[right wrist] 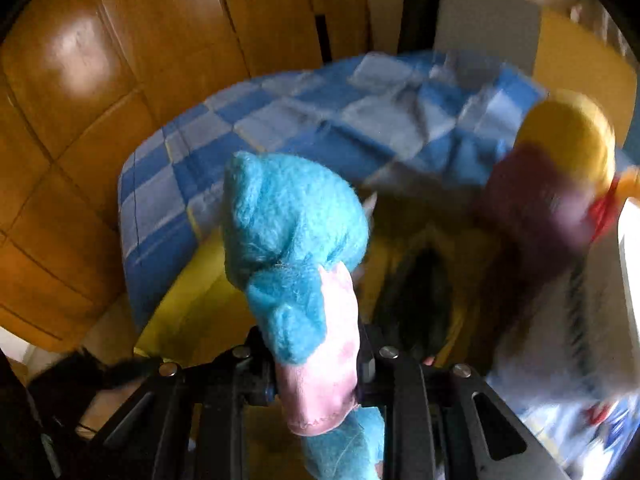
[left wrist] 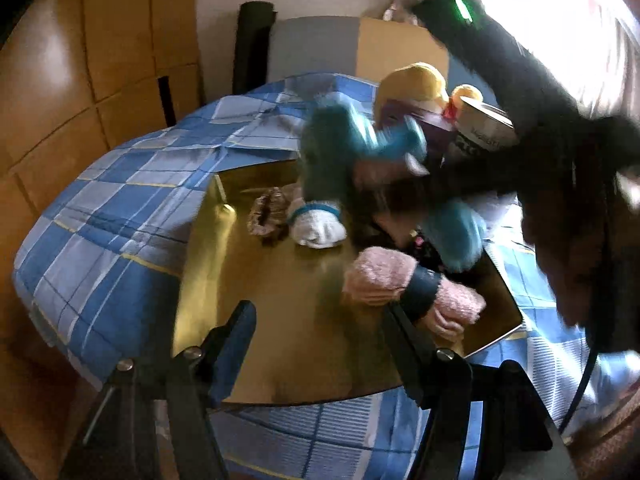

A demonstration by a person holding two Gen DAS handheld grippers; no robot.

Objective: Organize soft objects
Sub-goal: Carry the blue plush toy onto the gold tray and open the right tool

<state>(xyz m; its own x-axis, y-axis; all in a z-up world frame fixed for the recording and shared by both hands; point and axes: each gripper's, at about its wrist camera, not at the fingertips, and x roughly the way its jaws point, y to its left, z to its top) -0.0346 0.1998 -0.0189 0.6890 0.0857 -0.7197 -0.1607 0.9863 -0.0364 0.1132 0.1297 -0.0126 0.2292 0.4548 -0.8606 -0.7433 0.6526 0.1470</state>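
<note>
My right gripper [right wrist: 320,364] is shut on a blue plush toy [right wrist: 292,248] with a pink ear, held above an open cardboard box [right wrist: 192,312]. In the left wrist view the same blue plush toy [left wrist: 340,152] hangs blurred over the box [left wrist: 208,240], under the dark right gripper [left wrist: 560,152]. My left gripper [left wrist: 320,328] is open at the box's near edge, next to pink fuzzy socks [left wrist: 384,280] bound by a dark band. A white sock [left wrist: 318,230] and a brown scrunchie [left wrist: 268,216] lie in the box.
The box sits on a bed with a blue checked cover [left wrist: 120,208]. A yellow-haired doll [left wrist: 416,84] and a paper bag [left wrist: 480,132] stand behind the box. A wooden wardrobe [left wrist: 80,60] is on the left and a bright window [left wrist: 560,20] on the right.
</note>
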